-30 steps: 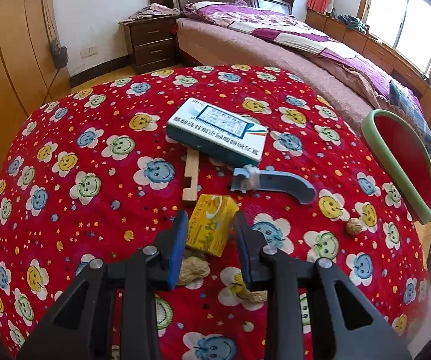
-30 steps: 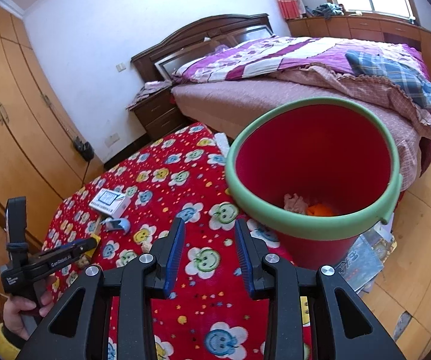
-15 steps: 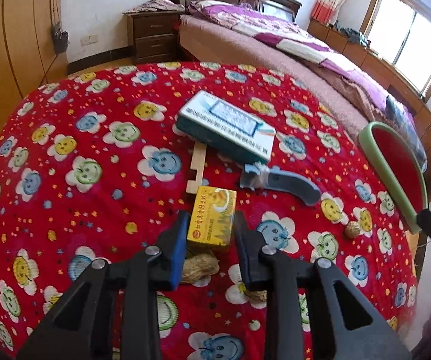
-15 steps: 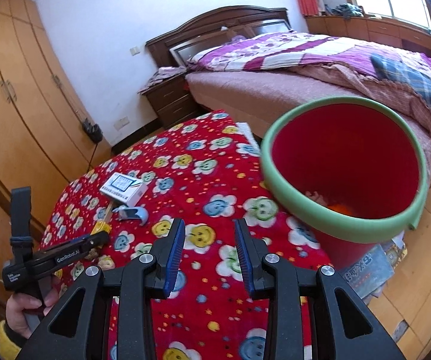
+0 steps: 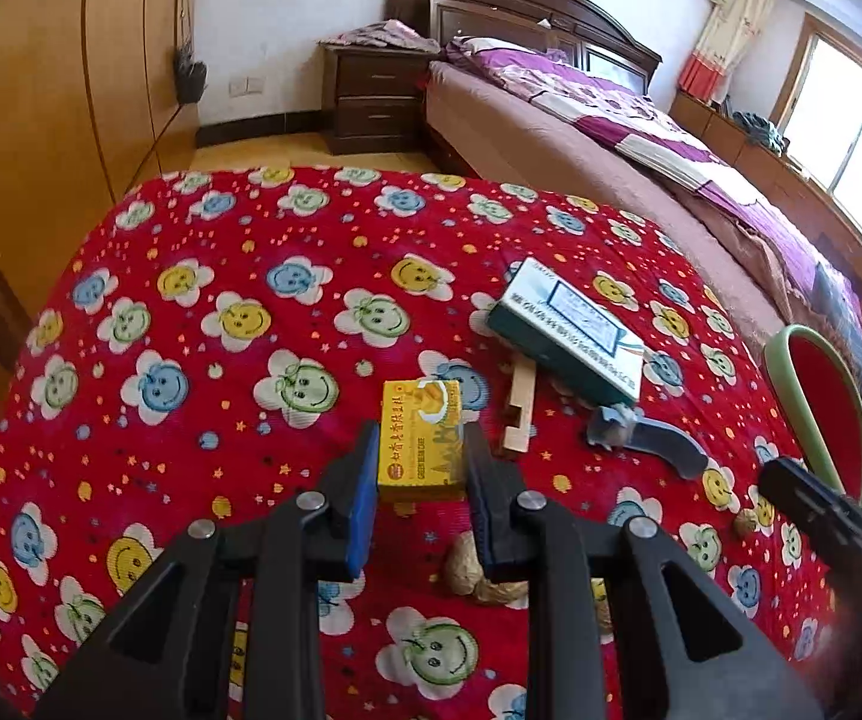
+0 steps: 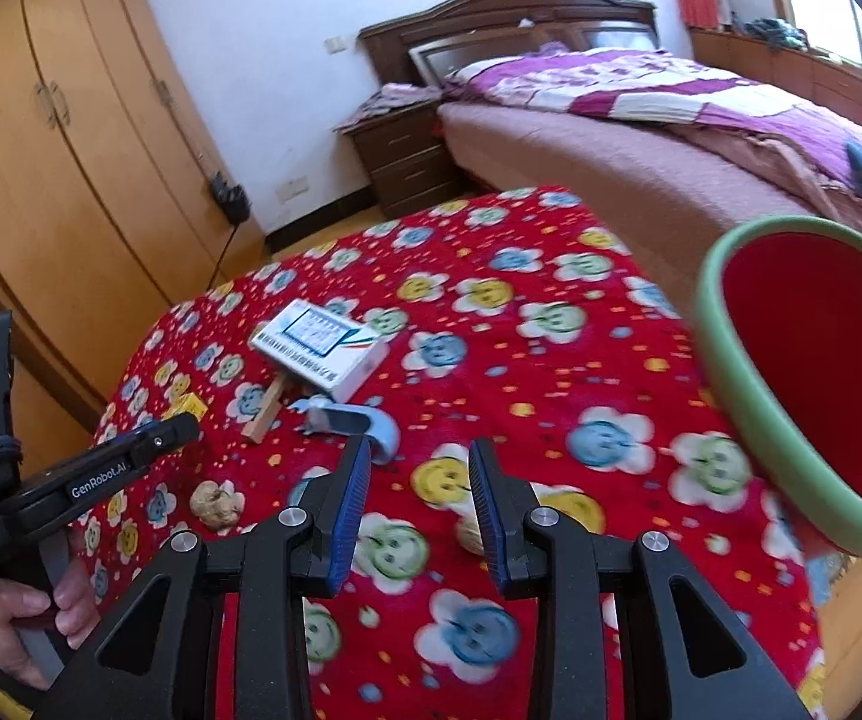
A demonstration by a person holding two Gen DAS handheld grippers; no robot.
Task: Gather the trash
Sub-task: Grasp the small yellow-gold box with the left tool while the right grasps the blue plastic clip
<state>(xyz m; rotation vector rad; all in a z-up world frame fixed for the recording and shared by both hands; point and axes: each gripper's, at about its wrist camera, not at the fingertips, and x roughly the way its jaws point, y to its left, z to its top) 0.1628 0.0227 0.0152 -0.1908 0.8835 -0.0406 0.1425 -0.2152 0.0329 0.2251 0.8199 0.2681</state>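
bedroom table, trash only partly collected
left gripper point(image 5: 420, 474) pinches yellow box point(image 5: 422, 438); right gripper point(image 6: 419, 504) spread, empty; peanut shells point(image 6: 218, 504), bin point(image 6: 730, 372) wait.

Left hand-held gripper point(image 5: 422, 468) clamped; right hand-held gripper point(image 6: 419, 498) spread, hovering

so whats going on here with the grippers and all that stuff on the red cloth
A person is clearing trash off a table with two handheld grippers. The left gripper has its fingers on either side of a small yellow box; whether it is lifted is unclear. The right gripper hangs open and empty above the cloth, with the red bin at the table's right edge. Peanut shells lie nearby.
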